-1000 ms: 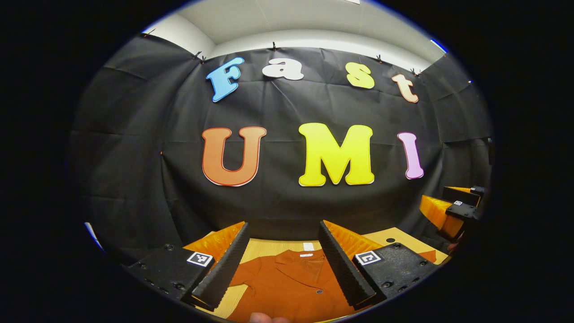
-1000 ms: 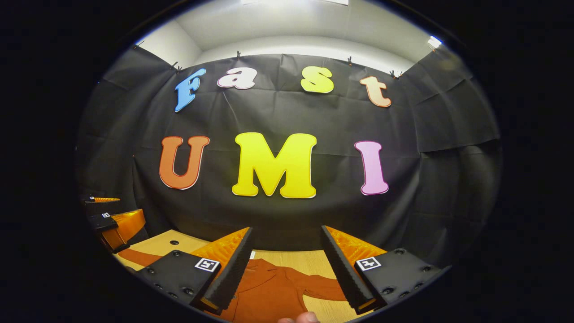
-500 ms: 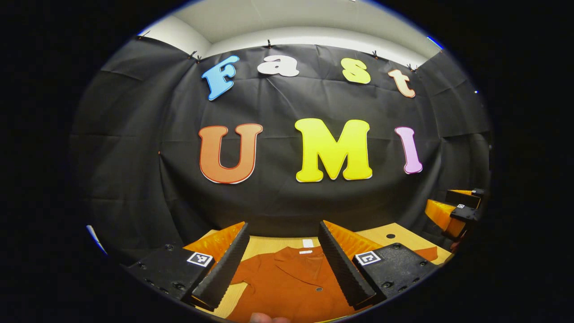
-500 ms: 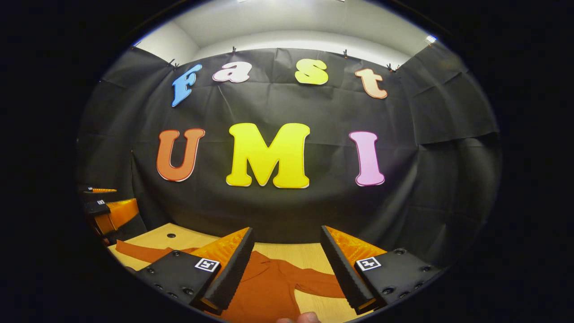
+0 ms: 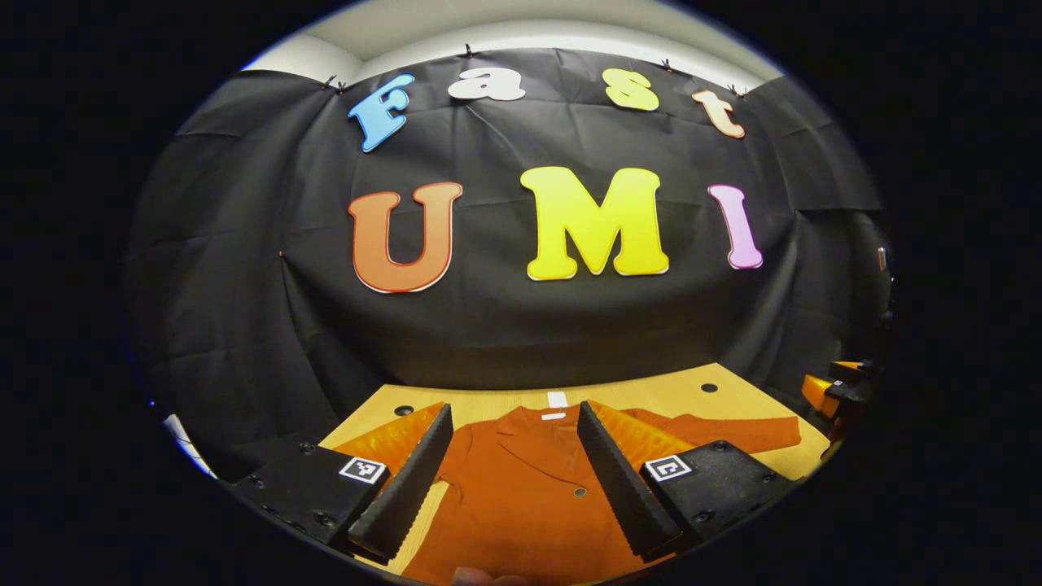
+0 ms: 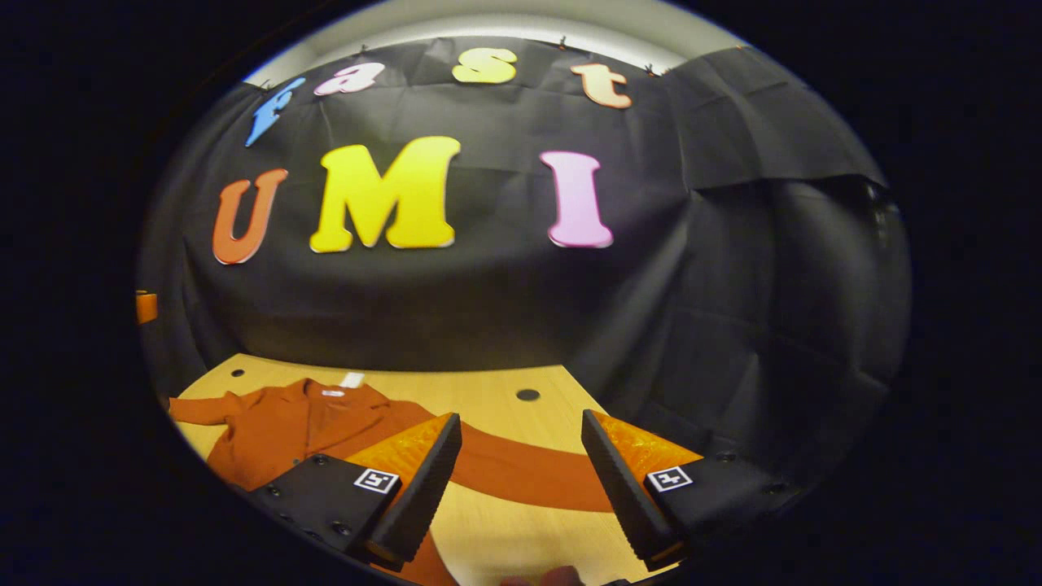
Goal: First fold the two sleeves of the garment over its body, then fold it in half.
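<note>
both grippers had tipped down; right gripper, wide open & empty, hung over the right sleeve, running crosswise toward the table's right edge; left gripper open too, over the garment.

A recording booth: black cloth walls clipped up around a light wooden table.
</note>
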A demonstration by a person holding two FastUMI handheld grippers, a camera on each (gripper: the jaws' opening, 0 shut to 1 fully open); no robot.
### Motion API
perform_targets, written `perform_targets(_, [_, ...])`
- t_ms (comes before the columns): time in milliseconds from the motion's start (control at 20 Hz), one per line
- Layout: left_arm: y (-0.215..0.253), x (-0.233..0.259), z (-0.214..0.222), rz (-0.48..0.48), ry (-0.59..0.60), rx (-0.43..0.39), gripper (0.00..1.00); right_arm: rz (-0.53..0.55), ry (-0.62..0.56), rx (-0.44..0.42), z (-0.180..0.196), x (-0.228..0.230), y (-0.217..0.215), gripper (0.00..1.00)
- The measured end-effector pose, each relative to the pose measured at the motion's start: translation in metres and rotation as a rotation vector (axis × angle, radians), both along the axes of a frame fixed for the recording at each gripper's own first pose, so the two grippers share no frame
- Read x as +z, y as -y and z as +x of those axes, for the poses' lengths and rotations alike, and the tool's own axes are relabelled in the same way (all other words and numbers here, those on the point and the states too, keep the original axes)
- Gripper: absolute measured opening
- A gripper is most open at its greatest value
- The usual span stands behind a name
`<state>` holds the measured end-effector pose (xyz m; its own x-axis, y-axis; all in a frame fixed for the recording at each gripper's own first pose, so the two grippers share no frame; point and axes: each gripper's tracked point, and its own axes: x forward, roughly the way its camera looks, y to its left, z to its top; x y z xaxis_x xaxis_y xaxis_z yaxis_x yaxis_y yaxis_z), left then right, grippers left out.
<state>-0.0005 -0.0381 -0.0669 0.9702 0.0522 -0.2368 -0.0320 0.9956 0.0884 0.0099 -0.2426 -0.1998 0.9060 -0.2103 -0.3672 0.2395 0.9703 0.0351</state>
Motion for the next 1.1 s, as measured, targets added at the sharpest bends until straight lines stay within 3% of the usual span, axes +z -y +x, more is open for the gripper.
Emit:
perform_targets(200, [0.018, -0.001, 0.007, 0.021, -0.015, 0.002, 0.99, 0.108, -0.142, -0.125, 0.0, -0.084, 0.06, 0.94])
perform_targets(500, [0.028, -0.009, 0.01, 0.051, -0.061, 0.066, 0.99, 0.196, -0.283, -0.242, 0.009, -0.171, 0.104, 0.97])
perform_targets(600, [0.031, -0.012, 0.009, 0.055, -0.08, 0.078, 0.99, 0.182, -0.311, -0.256, 0.012, -0.186, 0.113, 0.93])
perform_targets(900, [0.026, -0.014, 0.013, 0.086, -0.099, 0.087, 0.99, 0.165, -0.459, -0.264, 0.002, -0.225, 0.115, 0.97])
perform_targets(1100, [0.014, -0.019, 0.015, 0.083, -0.111, 0.103, 0.99, 0.161, -0.436, -0.262, 0.006, -0.226, 0.118, 0.98])
